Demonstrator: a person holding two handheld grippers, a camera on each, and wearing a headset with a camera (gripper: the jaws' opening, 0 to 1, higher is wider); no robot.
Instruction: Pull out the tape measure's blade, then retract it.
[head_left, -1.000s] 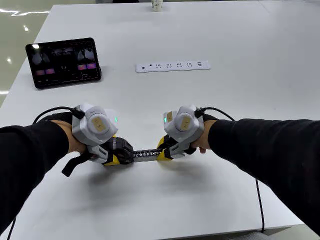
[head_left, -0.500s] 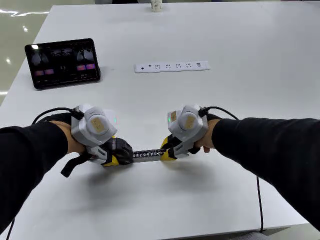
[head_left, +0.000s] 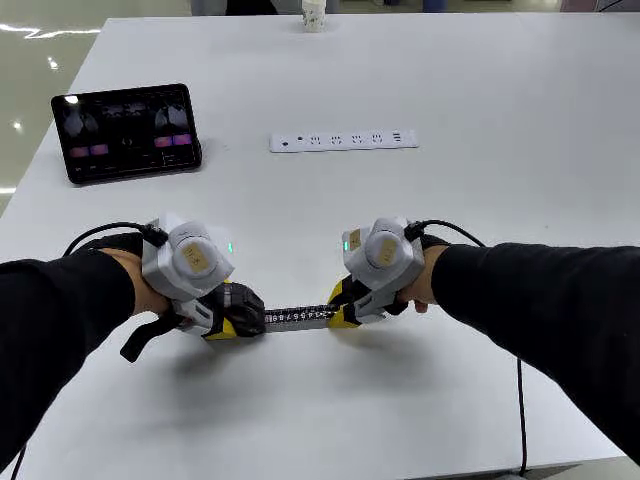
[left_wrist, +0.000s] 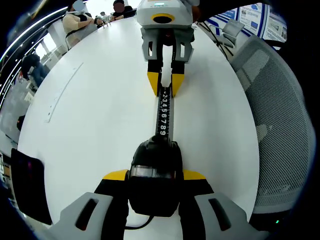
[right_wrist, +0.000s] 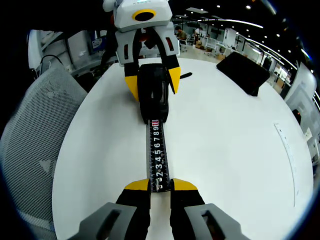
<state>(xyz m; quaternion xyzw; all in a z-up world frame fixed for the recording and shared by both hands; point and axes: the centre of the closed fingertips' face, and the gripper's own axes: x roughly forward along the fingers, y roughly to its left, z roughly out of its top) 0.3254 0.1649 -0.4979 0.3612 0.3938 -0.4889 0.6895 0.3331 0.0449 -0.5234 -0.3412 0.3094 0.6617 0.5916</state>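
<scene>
Tape measure (left_wrist: 156, 170) low over near edge of bench (head_left: 420, 90), clenched in left tongs (head_left: 226, 318); blade (right_wrist: 155, 150) tip pinched by right tongs (right_wrist: 160, 186). Short stretch drawn. Judged mid pull-out. Next calls for drawing tongs apart, then easing back together.

Printed on blade (left_wrist: 162, 112), left gripper view: black digits 2 3 4 5 6 7 8 9 in one row, 9 nearest case (left_wrist: 155, 175). Right gripper view, same blade (right_wrist: 156, 150): digits 2 to 9 legible, lowest digit half hidden at right gripper (right_wrist: 160, 186) jaws; red mark at case mouth too small to read. Head view: blade (head_left: 298, 316) digits blurred. Wall posters (left_wrist: 252, 17): print illegible.
</scene>
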